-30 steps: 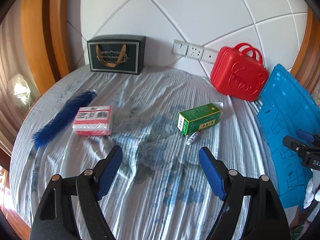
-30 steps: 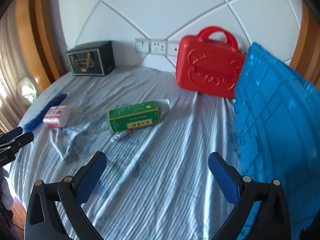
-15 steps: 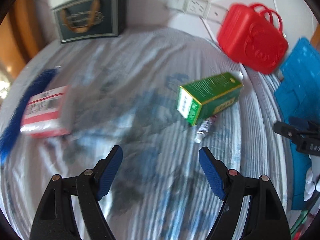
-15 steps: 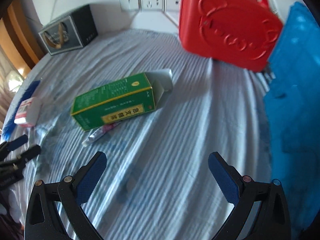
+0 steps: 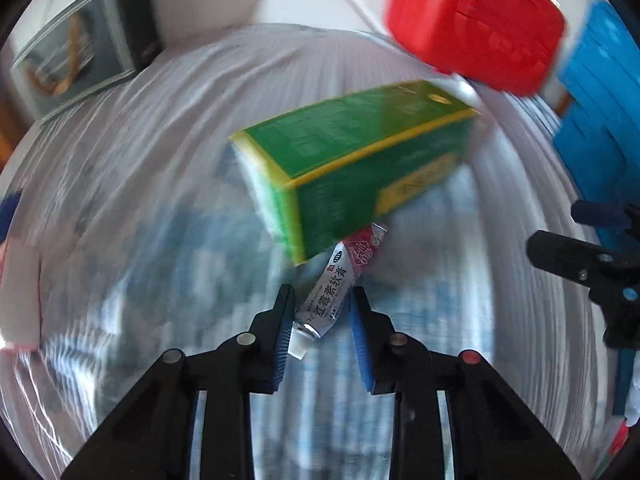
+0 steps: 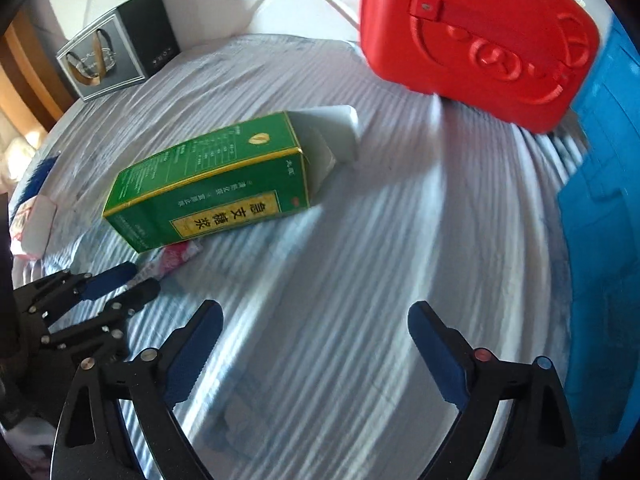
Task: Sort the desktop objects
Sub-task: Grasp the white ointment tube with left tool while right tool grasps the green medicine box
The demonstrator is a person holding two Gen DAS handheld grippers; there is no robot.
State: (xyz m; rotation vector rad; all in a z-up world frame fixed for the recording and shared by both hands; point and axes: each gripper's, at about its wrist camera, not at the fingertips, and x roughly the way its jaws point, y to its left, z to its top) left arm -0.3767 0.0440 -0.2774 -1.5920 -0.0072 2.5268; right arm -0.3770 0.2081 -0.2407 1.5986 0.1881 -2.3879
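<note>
Striped bed sheet [image 6: 360, 240]: left gripper [image 5: 322, 320] jaws narrowed around tube [image 5: 334, 292], perhaps touching; right gripper [image 6: 316, 344] jaws wide, empty. Next: pinch, lift.

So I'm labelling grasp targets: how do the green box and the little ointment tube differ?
The green box is a large rigid carton, its end flap open; the ointment tube is small, soft and white-pink. The box lies free; the tube's cap end sits between the left gripper's narrowed fingers, contact unclear. Both lie flat on the striped cloth, side by side, carrying Chinese print.
</note>
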